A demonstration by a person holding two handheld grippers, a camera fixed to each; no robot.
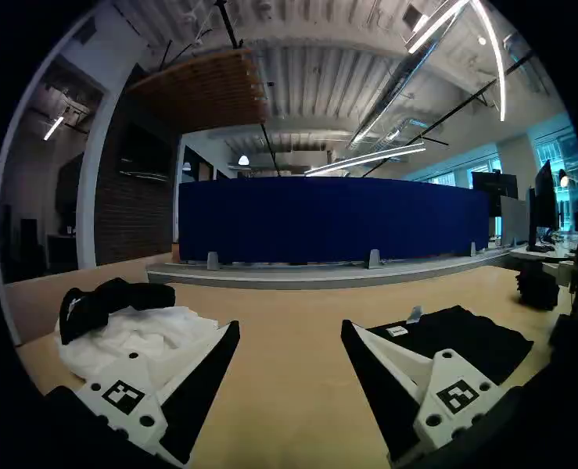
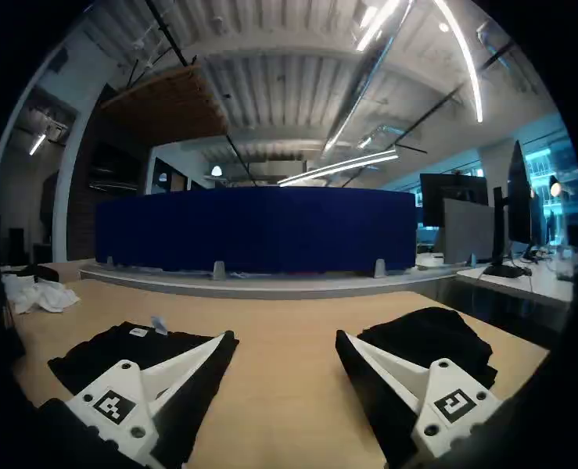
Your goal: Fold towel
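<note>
surface: wooden table (image 2: 289, 352) | on it: white cloth heap (image 1: 144, 332), flat black towel (image 2: 101, 348), crumpled black pile (image 2: 433, 336)

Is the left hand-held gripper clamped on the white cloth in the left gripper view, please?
No, the left hand-held gripper is open over bare table, and the white cloth lies off to one side of it.

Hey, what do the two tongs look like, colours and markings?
Both the left tongs and right tongs have two wedge-shaped white fingers with black inner faces. Each finger carries a square black-and-white marker.
</note>
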